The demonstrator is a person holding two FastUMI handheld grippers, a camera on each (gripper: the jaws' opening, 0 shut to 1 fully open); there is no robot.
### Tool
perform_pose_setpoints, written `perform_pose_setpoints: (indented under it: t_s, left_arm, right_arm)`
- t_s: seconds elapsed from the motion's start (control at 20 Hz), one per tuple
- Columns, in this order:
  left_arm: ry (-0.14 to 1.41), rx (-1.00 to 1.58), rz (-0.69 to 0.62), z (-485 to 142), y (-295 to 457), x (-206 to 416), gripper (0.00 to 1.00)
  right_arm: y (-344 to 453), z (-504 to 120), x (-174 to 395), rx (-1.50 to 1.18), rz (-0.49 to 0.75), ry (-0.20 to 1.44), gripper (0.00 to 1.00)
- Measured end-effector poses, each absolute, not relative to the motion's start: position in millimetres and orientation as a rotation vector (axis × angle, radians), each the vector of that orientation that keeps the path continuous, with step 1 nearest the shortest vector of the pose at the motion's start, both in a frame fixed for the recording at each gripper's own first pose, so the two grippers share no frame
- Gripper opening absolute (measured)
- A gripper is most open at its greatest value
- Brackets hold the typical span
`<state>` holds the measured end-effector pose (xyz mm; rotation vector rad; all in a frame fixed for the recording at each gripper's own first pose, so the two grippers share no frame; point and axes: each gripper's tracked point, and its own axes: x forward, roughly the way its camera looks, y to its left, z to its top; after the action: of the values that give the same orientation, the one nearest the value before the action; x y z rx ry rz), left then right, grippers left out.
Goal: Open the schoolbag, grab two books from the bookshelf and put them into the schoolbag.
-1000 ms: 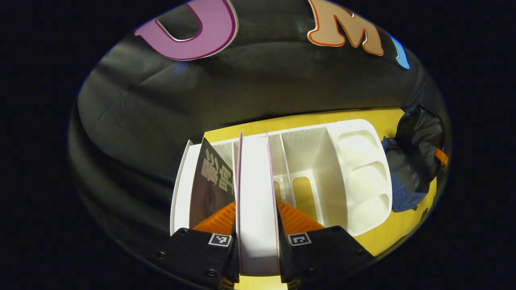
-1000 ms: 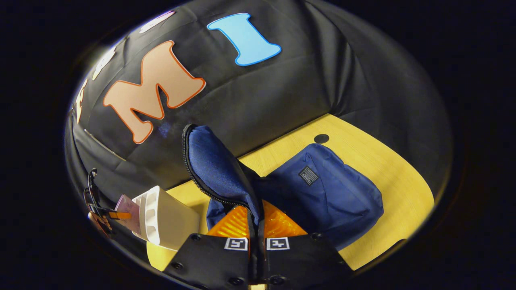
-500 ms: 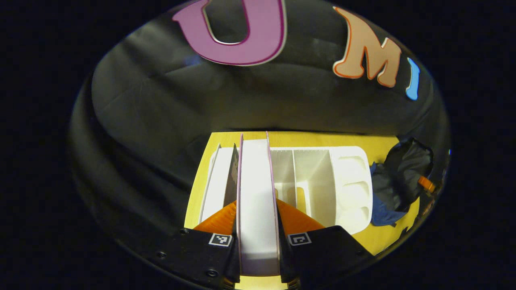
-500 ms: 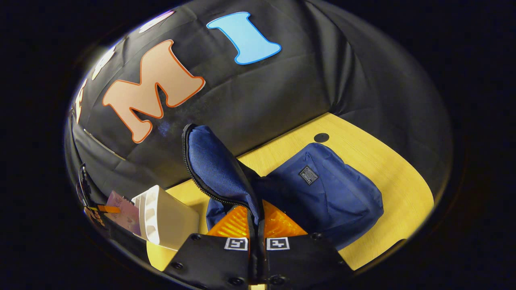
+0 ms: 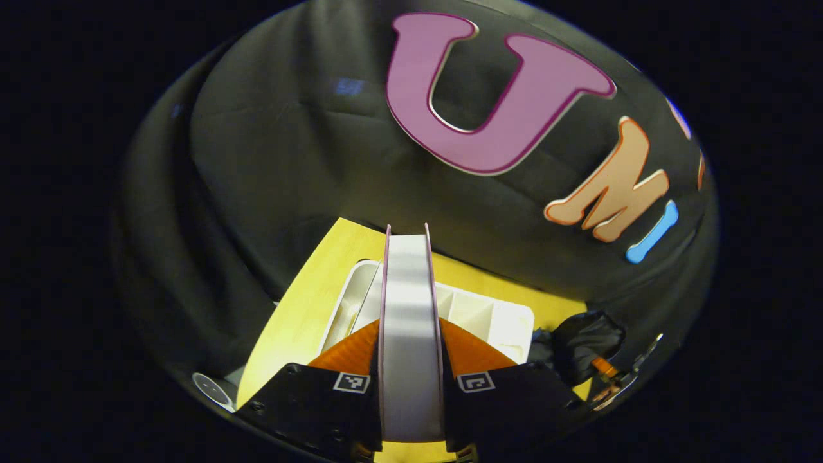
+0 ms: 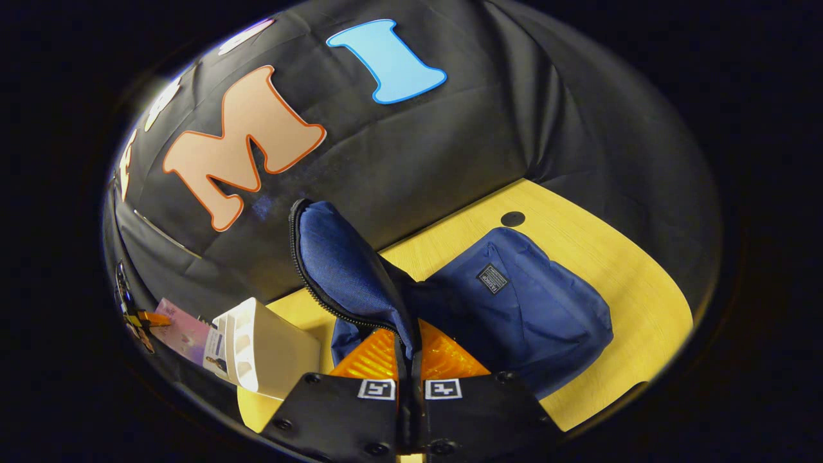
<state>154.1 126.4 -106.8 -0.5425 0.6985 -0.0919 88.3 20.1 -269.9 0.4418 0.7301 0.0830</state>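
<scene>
Yellow wooden table; black cloth wall behind.

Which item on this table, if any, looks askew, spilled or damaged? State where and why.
Nothing looks damaged or spilled. The schoolbag lies on its side with its flap pinched upright by the right gripper, deliberately. The left gripper holds a book above the bookshelf.

Staged recording booth, not a lived-in room: draped black cloth wall closes in right behind a yellow wood-grain tabletop with a round black cable hole. Props are study-desk stuff: a white plastic compartmented bookshelf and a navy-blue fabric schoolbag, lit by a single warm spot with dark edges.
</scene>
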Motion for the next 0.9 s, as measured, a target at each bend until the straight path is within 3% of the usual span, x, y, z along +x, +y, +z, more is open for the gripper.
perform_pose_setpoints:
  t_s: [0.55,0.9]
  left_arm:
    - [0.444,-0.937,-0.181,-23.0,159.0,155.7,0.34]
    - [0.394,-1.133,-0.251,-10.7,135.0,154.4,0.34]
  right_arm:
    - [20.1,-270.4,88.0,0.466,0.073,0.731,0.03]
    - [21.1,-270.6,87.7,0.491,0.069,0.733,0.03]
